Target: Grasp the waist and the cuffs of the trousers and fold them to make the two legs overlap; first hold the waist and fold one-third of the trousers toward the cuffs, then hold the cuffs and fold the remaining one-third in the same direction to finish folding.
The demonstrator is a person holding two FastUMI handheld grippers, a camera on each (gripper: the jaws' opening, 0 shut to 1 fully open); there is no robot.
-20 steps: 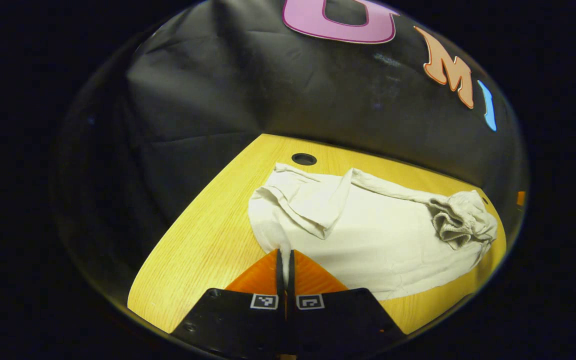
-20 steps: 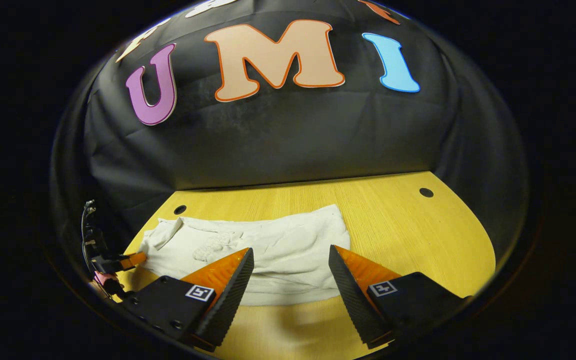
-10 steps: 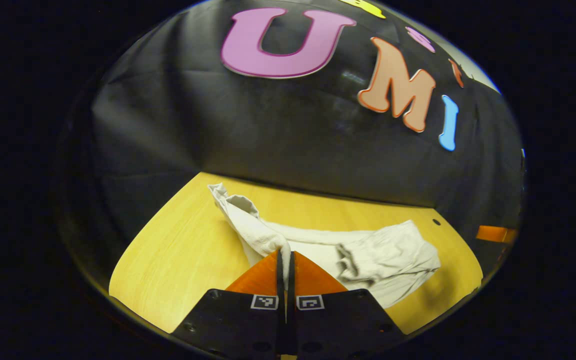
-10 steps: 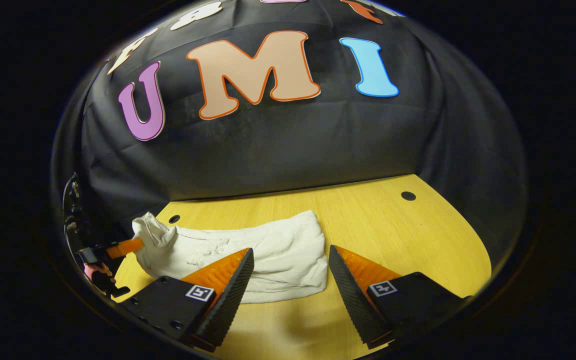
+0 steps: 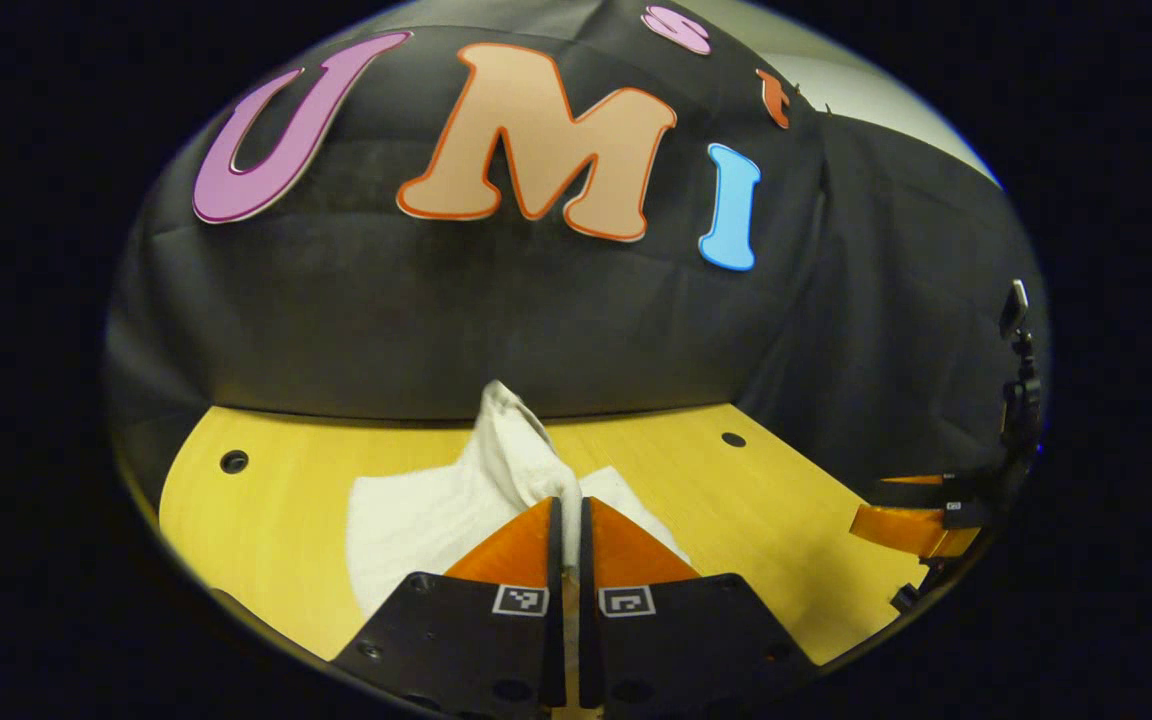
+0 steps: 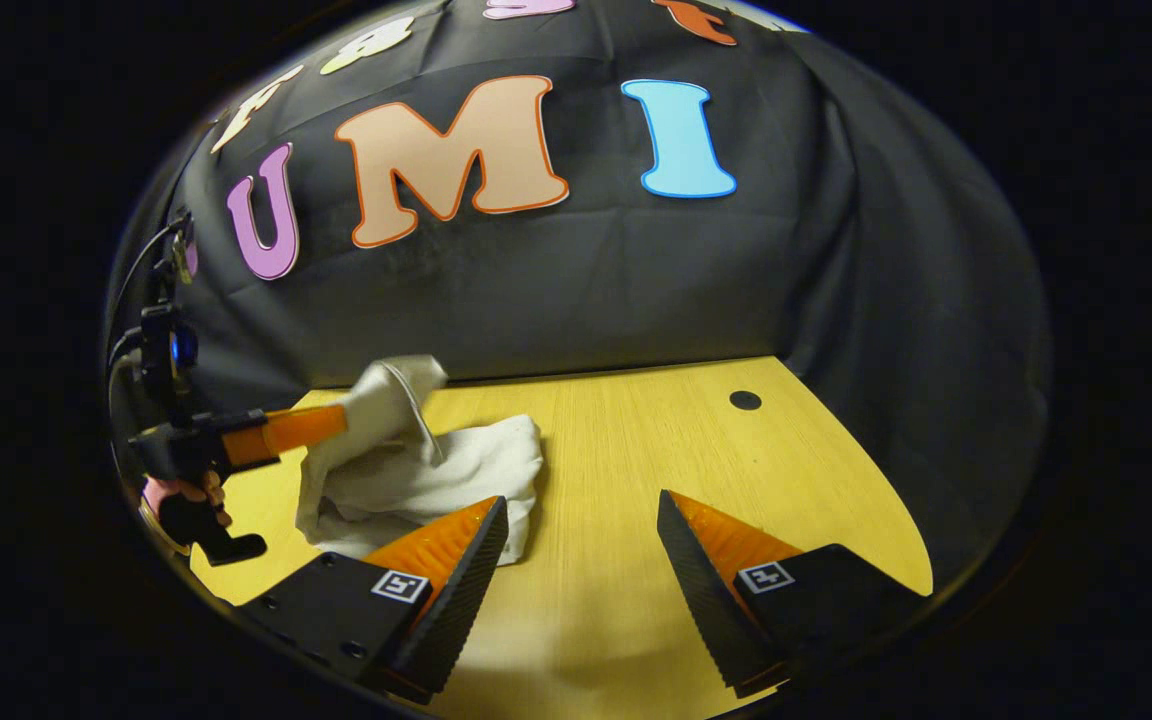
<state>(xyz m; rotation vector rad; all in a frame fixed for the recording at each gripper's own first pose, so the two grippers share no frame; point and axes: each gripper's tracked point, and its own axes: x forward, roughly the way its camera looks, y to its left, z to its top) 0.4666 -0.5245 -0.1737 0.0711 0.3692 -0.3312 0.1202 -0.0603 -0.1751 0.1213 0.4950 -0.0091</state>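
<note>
Two hand-held grippers over one counter (image 6: 636, 450). Left hand-held gripper (image 5: 565, 510) clenched on a raised end of the pale trousers (image 6: 416, 470), lifting that cloth above the bunched rest lying on the counter. Right hand-held gripper (image 6: 581, 520) released, jaws spread wide, just beside the trousers' edge and touching nothing. Trousers piled toward the counter's left part in the right gripper view.
</note>
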